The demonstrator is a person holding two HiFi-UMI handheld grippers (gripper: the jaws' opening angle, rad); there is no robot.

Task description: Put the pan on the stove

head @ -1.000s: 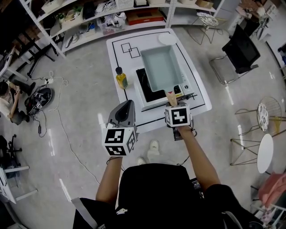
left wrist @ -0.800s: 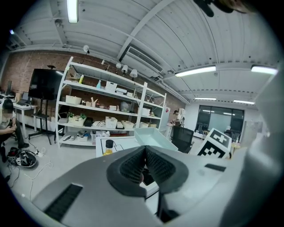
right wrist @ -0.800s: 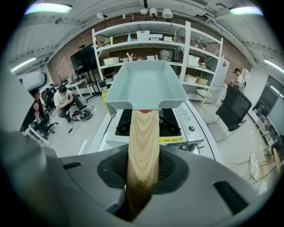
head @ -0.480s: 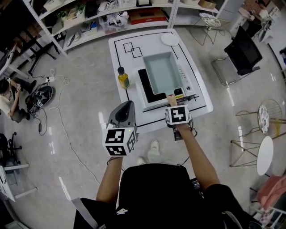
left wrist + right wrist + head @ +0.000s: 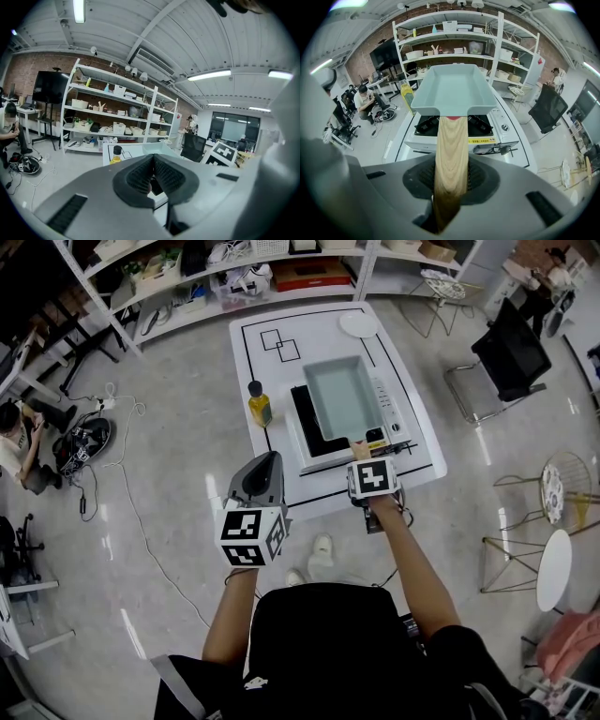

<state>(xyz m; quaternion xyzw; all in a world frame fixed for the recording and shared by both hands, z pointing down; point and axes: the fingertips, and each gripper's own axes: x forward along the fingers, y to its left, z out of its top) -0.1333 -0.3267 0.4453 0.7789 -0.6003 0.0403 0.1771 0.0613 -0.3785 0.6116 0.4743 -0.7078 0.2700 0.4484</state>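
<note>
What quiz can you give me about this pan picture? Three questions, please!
1. True or false: the right tongs grip the wooden handle of the pan.
2. What stands on the table left of the stove? A) a yellow bottle B) a kettle C) a mug
3. Fill in: the left tongs hold ____.
Key: 1 true; 2 A; 3 nothing.

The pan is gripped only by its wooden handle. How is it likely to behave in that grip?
The pan looks rigid, so it should not flex. Its long body sticks far beyond the right gripper, which clamps only the wooden handle, so it probably feels front-heavy and may droop. The smooth handle could twist between the pads.
</note>
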